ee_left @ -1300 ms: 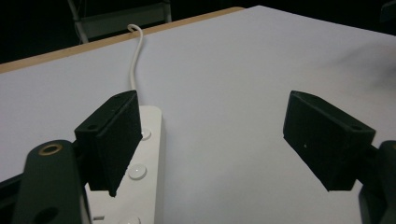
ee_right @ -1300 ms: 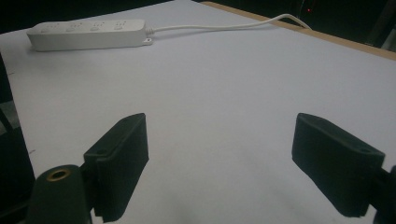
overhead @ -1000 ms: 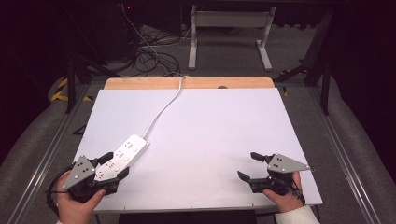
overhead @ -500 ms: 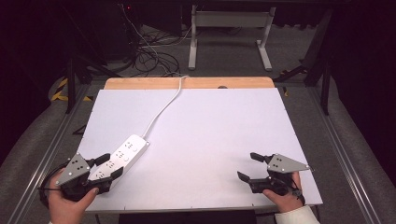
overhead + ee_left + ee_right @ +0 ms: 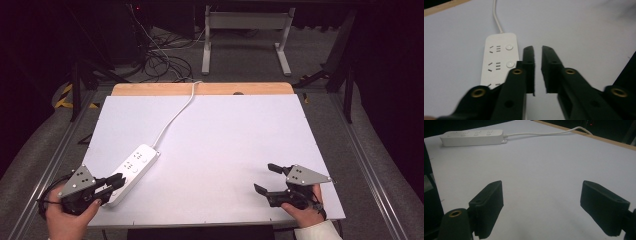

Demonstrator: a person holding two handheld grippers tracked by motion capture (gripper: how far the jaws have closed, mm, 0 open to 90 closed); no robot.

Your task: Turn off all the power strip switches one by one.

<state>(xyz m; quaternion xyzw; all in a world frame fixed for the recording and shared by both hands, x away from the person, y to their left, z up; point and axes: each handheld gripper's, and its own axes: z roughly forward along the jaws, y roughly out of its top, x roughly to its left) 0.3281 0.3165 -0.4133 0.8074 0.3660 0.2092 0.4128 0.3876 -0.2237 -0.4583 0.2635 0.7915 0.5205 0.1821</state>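
In the high view a white table [image 5: 210,150] carries a white power strip [image 5: 132,169] lying at an angle near its front left part, with its white cable [image 5: 175,114] running away over the far wooden edge [image 5: 200,89]. The left gripper [image 5: 116,181] sits at the front left corner, held in the person's left hand [image 5: 65,220], its jaw tips over the near end of the strip. The right gripper [image 5: 267,177] rests at the front right, held by the right hand [image 5: 302,212], well apart from the strip, jaws spread wide with nothing between them.

In the left gripper view the left gripper [image 5: 537,53] has its two black jaws drawn close, a narrow slit left between them, gripping nothing. The power strip [image 5: 499,55] lies just beside the left jaw, partly hidden under it, its sockets and round buttons facing up and the cable [image 5: 496,15] leaving its far end.

In the right gripper view the right gripper [image 5: 541,195] stands wide open over bare table, empty. The power strip [image 5: 472,137] lies far off at the upper left, its cable [image 5: 549,131] trailing right
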